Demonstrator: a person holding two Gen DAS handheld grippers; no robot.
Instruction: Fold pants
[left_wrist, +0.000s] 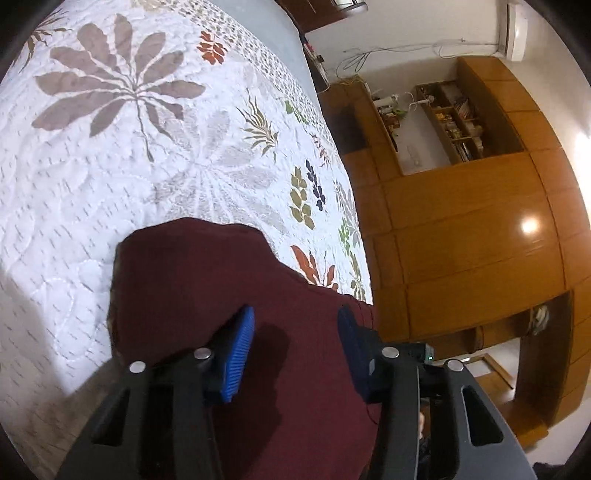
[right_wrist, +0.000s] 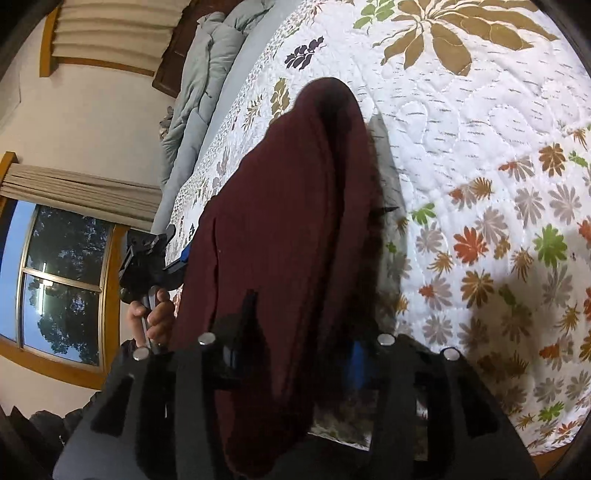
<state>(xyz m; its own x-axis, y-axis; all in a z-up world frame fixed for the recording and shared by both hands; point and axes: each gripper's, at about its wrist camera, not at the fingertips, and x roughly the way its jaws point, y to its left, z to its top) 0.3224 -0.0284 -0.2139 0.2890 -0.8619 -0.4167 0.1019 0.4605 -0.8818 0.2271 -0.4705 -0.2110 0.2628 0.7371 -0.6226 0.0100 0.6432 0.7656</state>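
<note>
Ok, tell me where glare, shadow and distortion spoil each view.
Left wrist view: lamp glare on the wardrobe, fisheye bending its panels; left tool shadows the pants. Right wrist view: right tool dark and hard to read, dark shadows on the quilt.

A bed (left_wrist: 92, 192) fills the upper left of the left wrist frame, covered by a white quilted bedspread (right_wrist: 461, 155) printed with leaves and flowers. Dark maroon pants (right_wrist: 295, 206) lie bunched on it; a grey duvet (right_wrist: 199, 92) is heaped at upper left of the right wrist frame.
</note>
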